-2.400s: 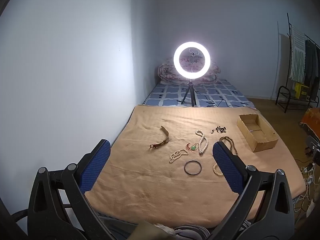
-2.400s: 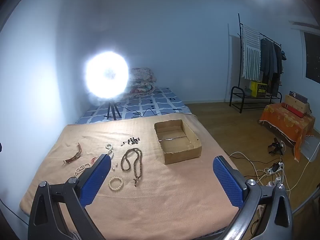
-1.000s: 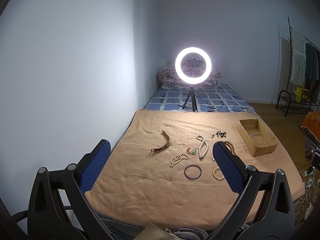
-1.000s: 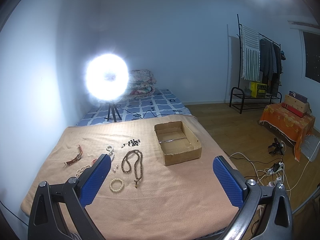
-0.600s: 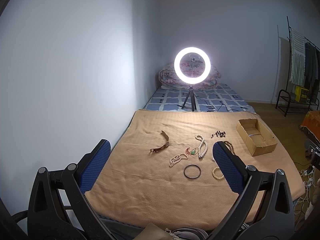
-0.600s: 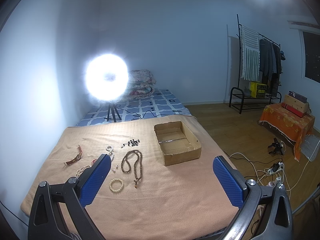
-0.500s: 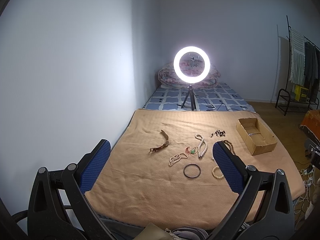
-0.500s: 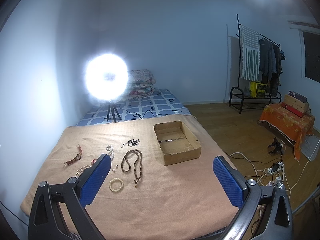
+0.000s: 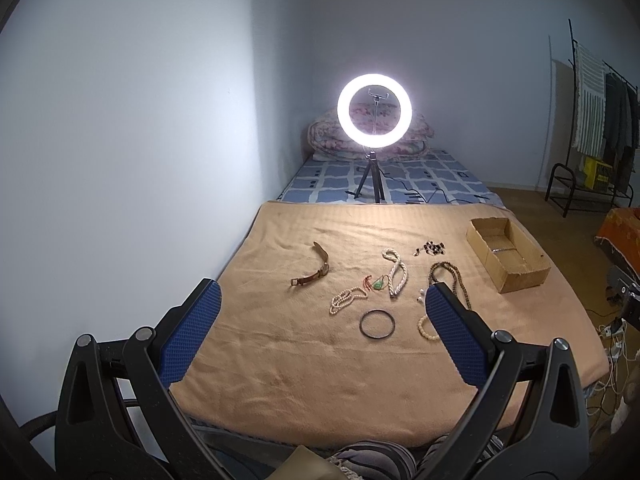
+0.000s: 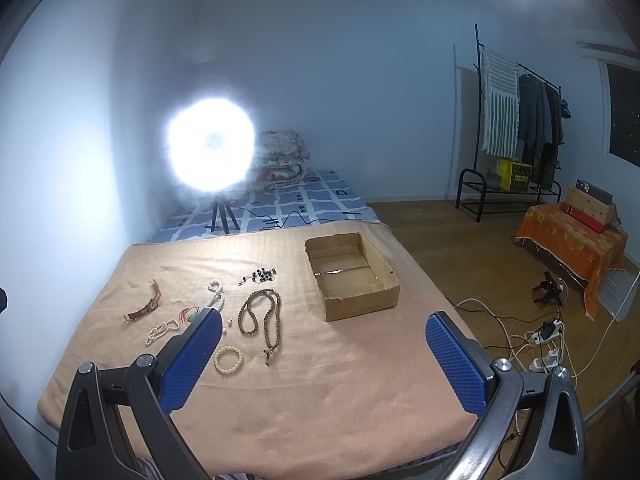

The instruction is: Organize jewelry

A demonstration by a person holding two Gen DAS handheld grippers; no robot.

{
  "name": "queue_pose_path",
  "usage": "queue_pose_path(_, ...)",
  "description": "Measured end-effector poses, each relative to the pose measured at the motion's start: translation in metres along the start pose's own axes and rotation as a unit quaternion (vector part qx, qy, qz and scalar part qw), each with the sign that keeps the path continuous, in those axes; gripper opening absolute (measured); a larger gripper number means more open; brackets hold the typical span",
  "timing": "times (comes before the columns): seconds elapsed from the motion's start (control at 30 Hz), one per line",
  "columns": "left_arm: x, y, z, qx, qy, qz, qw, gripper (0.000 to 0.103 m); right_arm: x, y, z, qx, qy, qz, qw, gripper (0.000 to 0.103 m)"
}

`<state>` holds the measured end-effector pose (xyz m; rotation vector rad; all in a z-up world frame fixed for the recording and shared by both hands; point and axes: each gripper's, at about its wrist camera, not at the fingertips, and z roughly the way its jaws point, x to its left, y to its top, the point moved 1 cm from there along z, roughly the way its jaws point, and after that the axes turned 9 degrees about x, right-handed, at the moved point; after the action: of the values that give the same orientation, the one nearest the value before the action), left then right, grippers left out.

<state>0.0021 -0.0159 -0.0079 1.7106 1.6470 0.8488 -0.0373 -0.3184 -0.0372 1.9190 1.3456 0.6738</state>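
Both grippers hang above the near edge of the bed, jaws spread wide and holding nothing, and across the last couple of seconds the views have barely shifted: the left one drew back slightly, nothing on the blanket [image 9: 280, 360] has moved. So the sorting looks not yet begun. Ahead and left of the left gripper [image 9: 318, 320] lies the brown watch [image 9: 312, 274]. Straight ahead between its fingers sit a short pearl strand [image 9: 346, 299], a green pendant on red cord [image 9: 377, 284], a longer white bead necklace [image 9: 396, 274] and, nearest, a black bangle [image 9: 377, 324]. Just beyond its right fingertip are the brown bead necklace [image 9: 446, 276] and a cream bead bracelet [image 9: 425, 326], with small dark beads [image 9: 430, 247] farther off. From the right gripper [image 10: 324, 334], the same brown necklace [image 10: 262, 314] and cream bracelet [image 10: 228, 360] lie just past its left finger, and the cardboard box [image 10: 360, 304] stands ahead between the fingers, apparently the place for everything. A thin silvery thing inside it is too small to identify. The bracelet or bangle looks the easiest first pick.
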Motion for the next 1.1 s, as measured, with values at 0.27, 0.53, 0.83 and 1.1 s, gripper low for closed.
queue_pose_path(0.27, -0.0052, -0.0056, -0.0013, 0.001, -0.007, 0.005, 1.0000, 0.103, -0.0005, -0.0052, 0.0002, 0.002, -0.002, -0.001, 1.000, 0.103)
queue_pose_path(0.53, -0.0063, -0.0053, -0.0037, -0.002, -0.008, 0.004, 1.0000, 0.103, -0.0028, -0.0042, -0.0018, -0.002, 0.000, 0.000, 1.000, 0.103)
queue_pose_path(0.83, -0.0050, -0.0030, -0.0054, -0.004, -0.007, 0.000, 1.0000, 0.103, -0.0026, -0.0041, -0.0014, -0.002, 0.000, 0.000, 1.000, 0.103)
queue_pose_path(1.1, 0.0016, -0.0002, -0.0013, -0.003, -0.002, -0.004, 1.0000, 0.103, 0.0006, -0.0030, 0.0013, 0.001, 0.004, -0.005, 1.000, 0.103)
